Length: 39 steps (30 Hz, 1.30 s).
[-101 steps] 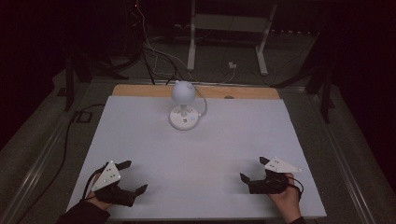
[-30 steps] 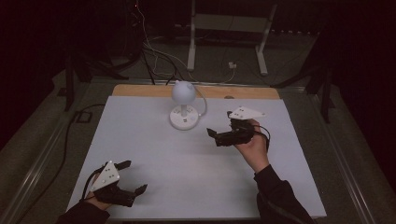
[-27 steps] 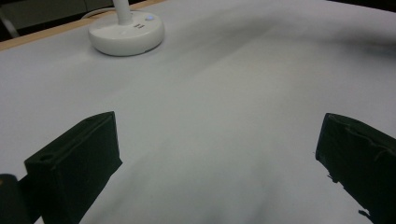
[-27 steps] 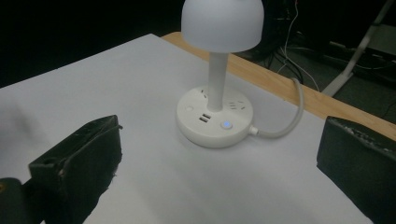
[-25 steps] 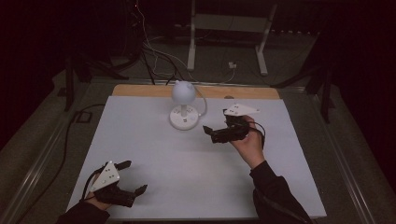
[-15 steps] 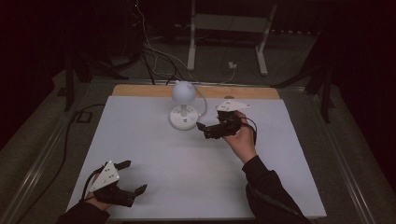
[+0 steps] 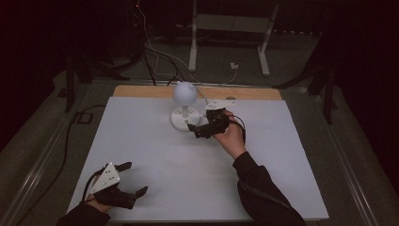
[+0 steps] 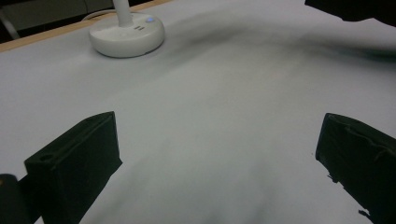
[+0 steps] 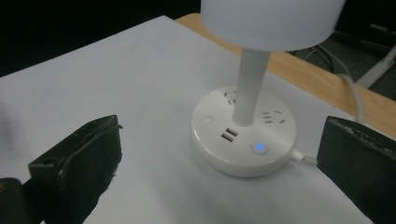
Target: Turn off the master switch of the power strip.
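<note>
Closing in on the white desk lamp (image 7: 184, 106) at the table's (image 7: 141, 141) far middle with the right gripper (image 7: 194, 130), jaws apart, probably needing one tip brought down onto the blue-lit button (image 9: 260, 148), while resting the left gripper (image 7: 135, 179), jaws apart, near the front edge.

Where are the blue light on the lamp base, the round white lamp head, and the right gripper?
blue light (image 9: 260, 148), right gripper view, its glowing centre.
lamp head (image 7: 185, 92), high view, middle of its globe.
right gripper (image 7: 193, 130), high view, between its open jaw tips.

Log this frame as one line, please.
right gripper: open, at lamp base | left gripper: open, near table edge | lamp button: lit blue
</note>
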{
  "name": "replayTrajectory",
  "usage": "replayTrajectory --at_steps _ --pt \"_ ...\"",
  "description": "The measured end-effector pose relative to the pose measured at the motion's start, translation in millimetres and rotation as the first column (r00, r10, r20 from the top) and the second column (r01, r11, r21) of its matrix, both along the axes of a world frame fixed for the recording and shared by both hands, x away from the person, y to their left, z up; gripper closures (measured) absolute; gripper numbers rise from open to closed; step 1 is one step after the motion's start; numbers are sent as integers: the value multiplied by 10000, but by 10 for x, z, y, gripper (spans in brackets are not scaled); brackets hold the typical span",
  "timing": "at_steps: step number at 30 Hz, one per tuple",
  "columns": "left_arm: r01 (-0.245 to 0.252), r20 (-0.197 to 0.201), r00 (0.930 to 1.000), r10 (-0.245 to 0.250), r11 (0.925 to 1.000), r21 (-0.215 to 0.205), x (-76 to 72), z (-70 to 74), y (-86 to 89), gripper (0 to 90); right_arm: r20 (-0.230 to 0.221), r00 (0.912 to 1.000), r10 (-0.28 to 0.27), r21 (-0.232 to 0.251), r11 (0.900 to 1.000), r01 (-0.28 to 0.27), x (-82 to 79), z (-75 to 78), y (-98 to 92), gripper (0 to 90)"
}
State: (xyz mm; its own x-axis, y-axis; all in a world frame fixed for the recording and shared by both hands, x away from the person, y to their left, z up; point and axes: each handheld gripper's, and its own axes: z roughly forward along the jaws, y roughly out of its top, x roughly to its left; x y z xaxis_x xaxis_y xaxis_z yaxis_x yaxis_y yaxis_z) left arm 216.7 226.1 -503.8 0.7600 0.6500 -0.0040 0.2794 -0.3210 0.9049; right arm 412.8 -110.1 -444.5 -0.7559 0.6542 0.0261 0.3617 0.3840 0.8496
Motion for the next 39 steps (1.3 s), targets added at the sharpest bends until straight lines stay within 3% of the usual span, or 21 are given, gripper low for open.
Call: replayTrajectory --at_steps 3,8,16,20,25,26,28,29,30,31,32,36,39 --pt "-16 -2 10000 16 10000 -17 -1 0 0 3 -174 9998 130 42 9999 -129 44 -50 36 0" --pt "3 -1 10000 -3 10000 -15 -2 1 -2 3 -203 9997 158 -286 9995 -164 102 -136 100 0" --pt "-6 -38 10000 6 10000 -66 -4 2 3 3 -268 9987 -435 -278 9987 427 233 -240 135 6" --pt "-10 -60 10000 10 10000 -77 -3 2 6 3 -268 9950 -961 -76 9954 959 294 -286 122 119" --pt "9 -49 10000 -9 10000 -90 -6 3 7 3 -356 9897 -1388 -200 9902 1382 342 -336 149 263" --pt "13 -46 10000 -14 10000 -87 -7 3 7 3 -416 9869 -1561 -304 9875 1550 357 -351 166 342" --pt "40 -61 10000 -40 9999 -97 -6 4 8 3 -394 9854 -1654 -280 9860 1643 362 -357 170 377" --pt "55 -56 10000 -56 9999 -122 -6 5 10 3 -440 9828 -1795 -284 9836 1784 376 -364 179 469" --pt "60 -49 10000 -61 9999 -145 -7 6 11 3 -440 9828 -1795 -284 9836 1784 376 -364 179 469" --pt "58 -49 10000 -59 9999 -160 -8 7 11 3 -453 9787 -2004 -266 9796 1994 388 -370 188 572" --pt "57 -57 10000 -58 9999 -153 -7 7 12 3 -453 9787 -2004 -266 9796 1994 388 -370 188 572" --pt "70 -60 10000 -72 9998 -178 -9 7 11 3 -484 9735 -2236 -303 9745 2224 427 -392 202 743" --pt "81 -74 9999 -82 9998 -157 -7 7 13 3 -465 9718 -2313 -399 9725 2295 433 -399 212 779"
